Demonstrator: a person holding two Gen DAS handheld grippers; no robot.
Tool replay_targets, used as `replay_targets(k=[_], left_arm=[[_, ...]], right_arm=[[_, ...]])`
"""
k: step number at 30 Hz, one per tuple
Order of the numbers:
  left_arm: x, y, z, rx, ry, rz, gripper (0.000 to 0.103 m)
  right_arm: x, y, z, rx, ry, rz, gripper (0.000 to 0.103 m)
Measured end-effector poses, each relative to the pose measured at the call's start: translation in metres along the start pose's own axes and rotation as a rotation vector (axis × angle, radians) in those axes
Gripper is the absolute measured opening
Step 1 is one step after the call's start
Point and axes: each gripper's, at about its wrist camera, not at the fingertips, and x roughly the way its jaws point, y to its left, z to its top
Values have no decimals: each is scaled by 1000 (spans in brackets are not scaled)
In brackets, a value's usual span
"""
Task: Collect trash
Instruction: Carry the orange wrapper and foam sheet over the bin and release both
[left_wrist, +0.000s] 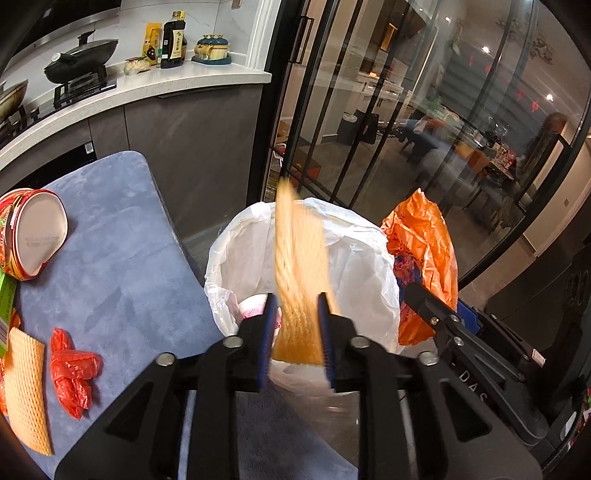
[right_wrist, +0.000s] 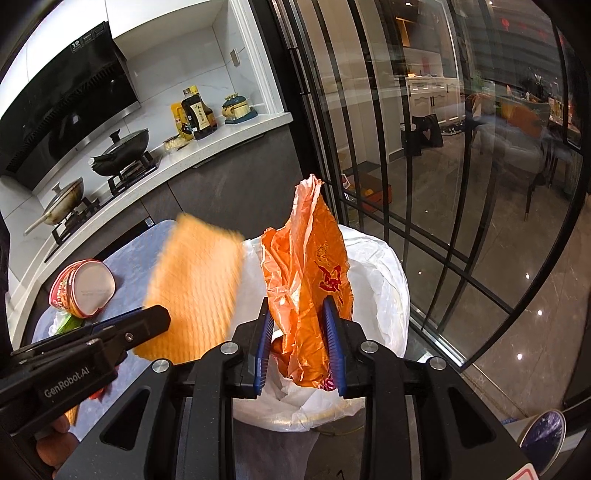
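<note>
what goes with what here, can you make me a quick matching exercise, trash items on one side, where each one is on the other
Things:
1. yellow foam net sleeve
2. orange plastic bag
3. red plastic bag
4. round red tin

Places:
A. lying crumpled on the blue cloth
B. between the right gripper fingers, above the white-lined bin
C. on its side at the cloth's far left
D. between the left gripper fingers, above the bin

Pairs: 1-D, 2-B, 3-A, 4-C
</note>
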Motion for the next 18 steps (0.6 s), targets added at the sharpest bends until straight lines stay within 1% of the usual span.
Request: replay_targets(k=[2,4,5,8,11,13,15,18], left_arm=[[-1,1,0,-3,-13,10,32],[-1,3,1,-6,-14,6,33],[-1,4,1,-10,-14,5,35],[-4,10,2,-29,-22,9,44],[-10,14,2,-38,-35,13,45],[-14,18,2,-43,-44,19,46],[-17,22,3,-50,-49,24,49],[-21,26,2,-59,-58,28,50]], right_arm=[[1,1,1,-4,-1,-4,28],[3,1,2,-5,0,-3,29],[3,1,2,-6,0,-2,32],[3,4,3,-12,-13,-1,43],[2,7,4,-22,-25,2,51],[2,9,5,-24,-32,2,53],[1,10,5,-26,-34,3,53],[-1,12,5,-27,-36,8,54]])
